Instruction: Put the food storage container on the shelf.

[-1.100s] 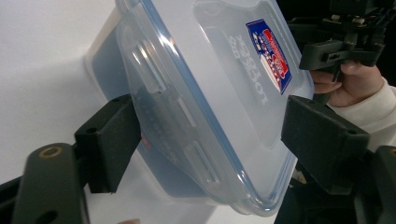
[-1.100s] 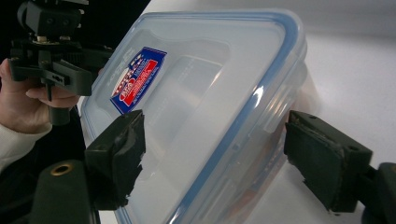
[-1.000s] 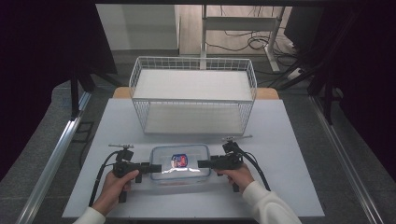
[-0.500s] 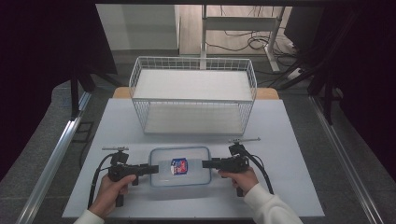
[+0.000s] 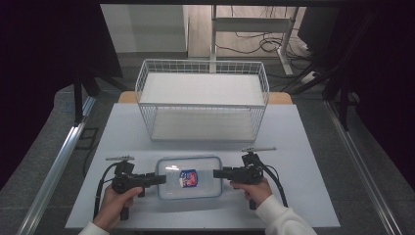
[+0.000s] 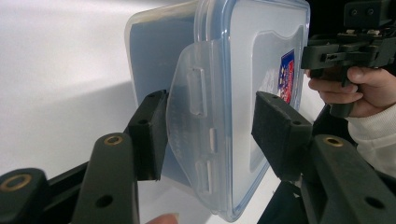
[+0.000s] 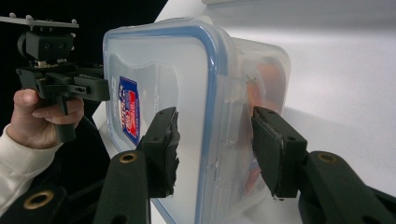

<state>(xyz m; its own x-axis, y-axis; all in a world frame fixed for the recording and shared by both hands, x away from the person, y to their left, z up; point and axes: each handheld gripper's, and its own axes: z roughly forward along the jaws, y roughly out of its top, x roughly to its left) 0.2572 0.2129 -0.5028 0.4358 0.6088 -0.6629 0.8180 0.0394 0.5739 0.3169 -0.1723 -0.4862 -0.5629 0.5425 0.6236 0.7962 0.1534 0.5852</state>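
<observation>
Both grippers at the ends of a closed food box, low centre of the high view.

Left gripper (image 5: 157, 179): jaws wide apart, straddling the box's left latch flap (image 6: 196, 116), not pinching. Food box (image 5: 191, 177): clear plastic, rounded corners, blue-rimmed lid, red-and-blue sticker; flat on the white table (image 5: 303, 147), something orange inside. Right gripper (image 5: 219, 173): jaws also wide, around the right end. Wire basket (image 5: 203, 100), upper centre, holds nothing. Judgement: no grasp yet; latches look shut, unlatching or lifting remains.
</observation>
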